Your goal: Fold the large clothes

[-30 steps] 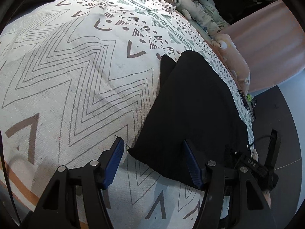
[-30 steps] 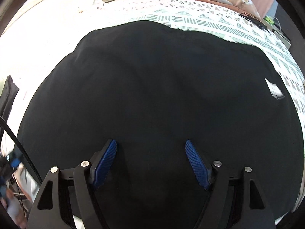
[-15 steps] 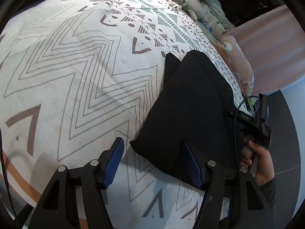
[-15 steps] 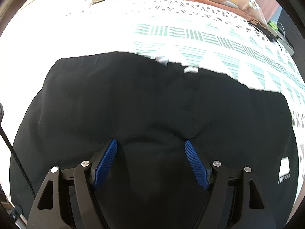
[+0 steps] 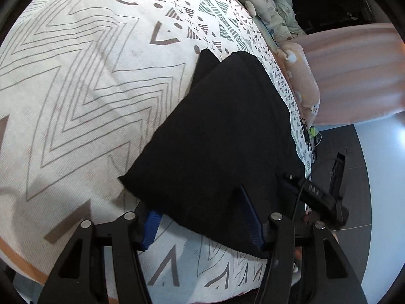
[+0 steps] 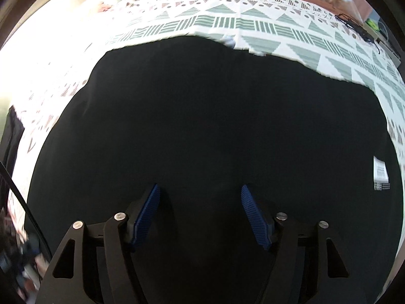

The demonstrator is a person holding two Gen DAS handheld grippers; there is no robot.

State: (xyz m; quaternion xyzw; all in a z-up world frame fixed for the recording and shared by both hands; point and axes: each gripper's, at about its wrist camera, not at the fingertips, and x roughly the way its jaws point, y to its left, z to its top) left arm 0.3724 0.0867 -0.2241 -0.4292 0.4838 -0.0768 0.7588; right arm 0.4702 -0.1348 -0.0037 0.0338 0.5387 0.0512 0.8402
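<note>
Fisheye warp w/ dark corners; glare blows out bedspread [image 6: 38, 71] left; slight blur.

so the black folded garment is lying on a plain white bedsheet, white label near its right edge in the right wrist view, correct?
Not quite: the bedsheet is not plain. It is white with grey-green geometric patterns, triangles and stripes, as the right wrist view shows, and zigzags in the left wrist view. The rest holds: the black folded garment lies on it, with the white label near its right edge.
</note>
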